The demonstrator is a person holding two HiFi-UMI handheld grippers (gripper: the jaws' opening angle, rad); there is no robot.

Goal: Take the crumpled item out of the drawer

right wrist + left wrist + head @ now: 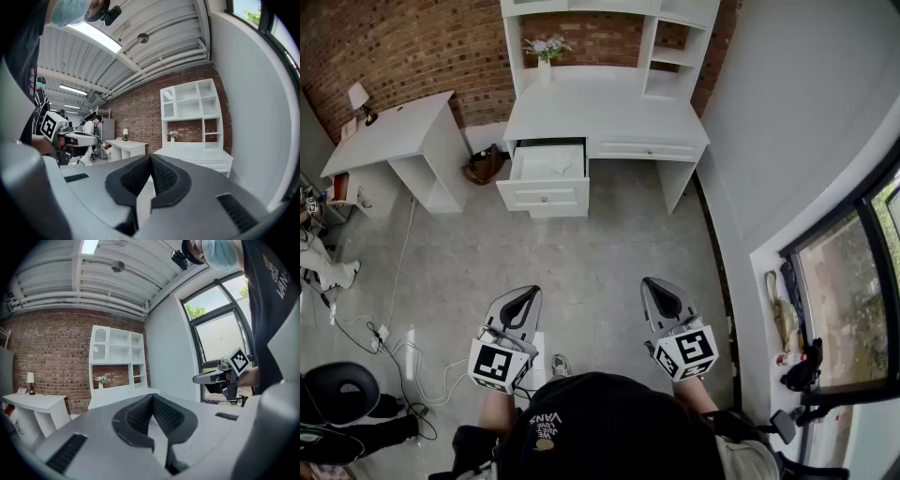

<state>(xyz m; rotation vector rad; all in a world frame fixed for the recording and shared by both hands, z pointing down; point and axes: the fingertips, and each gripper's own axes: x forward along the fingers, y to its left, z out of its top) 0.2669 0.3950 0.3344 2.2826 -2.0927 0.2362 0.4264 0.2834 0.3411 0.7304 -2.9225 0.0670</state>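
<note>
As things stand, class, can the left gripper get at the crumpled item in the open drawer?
Probably not yet. The left gripper is shut and well short of the drawer; the floor between them leaves the way free.

Drawer (546, 197) juts from the desk (609, 117); side table (394, 136) stands left.

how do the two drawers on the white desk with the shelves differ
The left drawer is pulled out; the right drawer is shut flush. The left drawer shows a pale crumpled item inside; the right drawer's inside is hidden. Both are white and belong to the same desk.
</note>
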